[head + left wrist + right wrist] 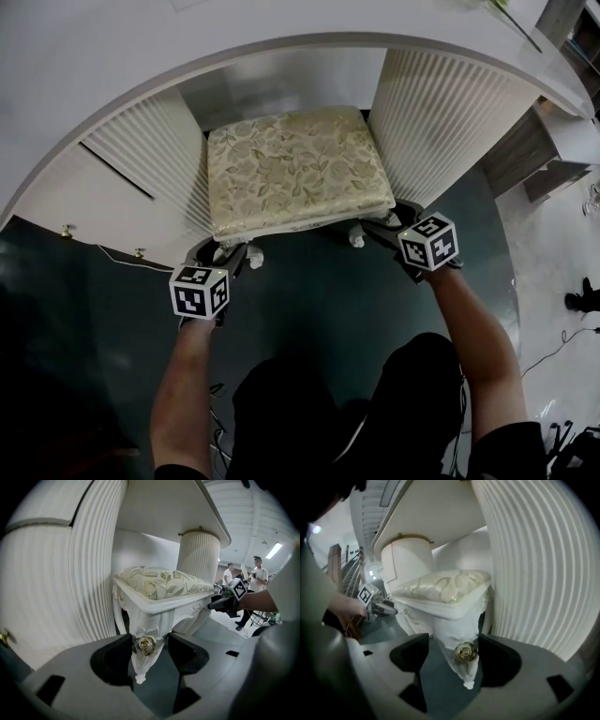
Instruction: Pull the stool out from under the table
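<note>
Left gripper [149, 643]: jaws spread astride the stool's left front leg [140, 665]; one pad at its gilt rosette [145, 644], no firm clamp evident.
Right gripper [453, 643]: jaws wide; right front leg [468, 670] against one pad, the other clear.
Stool [295, 169]: seat mostly under the table [141, 56], between fluted pedestals [441, 112].
Recommendation: clamp both legs squarely, then draw back evenly, avoiding skew.
</note>
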`<state>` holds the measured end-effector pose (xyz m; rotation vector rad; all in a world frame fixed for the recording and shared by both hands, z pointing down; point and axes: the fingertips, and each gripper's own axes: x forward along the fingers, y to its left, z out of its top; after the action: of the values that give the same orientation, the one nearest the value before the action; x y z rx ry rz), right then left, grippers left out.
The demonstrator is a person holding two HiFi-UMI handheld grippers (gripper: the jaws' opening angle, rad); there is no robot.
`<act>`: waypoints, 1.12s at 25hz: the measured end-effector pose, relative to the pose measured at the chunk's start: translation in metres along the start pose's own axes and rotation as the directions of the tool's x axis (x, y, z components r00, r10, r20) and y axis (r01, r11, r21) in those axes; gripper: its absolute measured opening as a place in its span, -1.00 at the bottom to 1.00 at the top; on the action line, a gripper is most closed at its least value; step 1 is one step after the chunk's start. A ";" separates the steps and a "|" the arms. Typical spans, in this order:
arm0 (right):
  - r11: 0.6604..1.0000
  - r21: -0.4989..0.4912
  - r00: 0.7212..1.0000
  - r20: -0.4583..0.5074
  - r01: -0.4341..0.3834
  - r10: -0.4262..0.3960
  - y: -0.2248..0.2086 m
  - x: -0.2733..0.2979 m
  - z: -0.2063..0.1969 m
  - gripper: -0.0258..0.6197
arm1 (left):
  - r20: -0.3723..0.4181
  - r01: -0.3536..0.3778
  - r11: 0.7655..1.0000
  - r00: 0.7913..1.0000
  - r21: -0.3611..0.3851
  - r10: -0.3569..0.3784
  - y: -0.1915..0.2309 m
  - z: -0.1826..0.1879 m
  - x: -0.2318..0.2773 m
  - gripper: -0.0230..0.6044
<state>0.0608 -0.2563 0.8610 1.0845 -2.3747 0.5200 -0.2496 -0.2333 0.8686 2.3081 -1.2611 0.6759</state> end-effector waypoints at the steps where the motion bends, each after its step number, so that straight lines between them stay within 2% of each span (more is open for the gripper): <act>1: 0.999 0.031 1.000 0.008 0.009 -0.009 0.000 0.005 0.003 0.09 | 0.006 0.010 1.000 1.000 0.011 -0.010 0.000 0.000 -0.002 -0.15; 3: 0.999 0.045 1.000 0.022 0.012 -0.013 -0.001 0.009 0.006 0.11 | 0.010 0.007 1.000 1.000 0.031 -0.007 0.002 0.000 -0.004 -0.22; 9: 1.000 0.009 1.000 0.004 -0.027 0.027 -0.002 0.007 0.002 0.00 | 0.008 -0.030 0.999 1.000 0.020 0.029 0.004 -0.003 -0.001 -0.18; 19: 0.998 -0.028 0.998 0.018 -0.056 0.056 -0.003 0.006 -0.001 -0.02 | -0.006 -0.040 0.999 0.999 0.021 0.040 0.002 -0.002 -0.001 -0.19; 22: 0.999 -0.027 0.998 0.046 -0.039 0.040 -0.004 0.007 0.001 -0.01 | -0.006 -0.010 0.999 1.000 0.032 0.010 0.002 -0.002 -0.001 -0.21; 26: 1.000 -0.004 0.998 0.064 0.010 -0.010 -0.003 0.005 0.003 0.00 | -0.020 0.088 0.994 0.996 0.071 -0.087 0.003 -0.004 -0.004 -0.28; 28: 1.000 0.005 0.998 0.054 0.021 -0.022 -0.002 0.004 0.003 -0.01 | -0.029 0.107 0.991 0.994 0.078 -0.105 0.004 -0.004 -0.005 -0.29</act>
<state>0.0595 -0.2614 0.8615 1.1386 -2.4066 0.4949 -0.2564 -0.2298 0.8697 2.4045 -1.1100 0.7271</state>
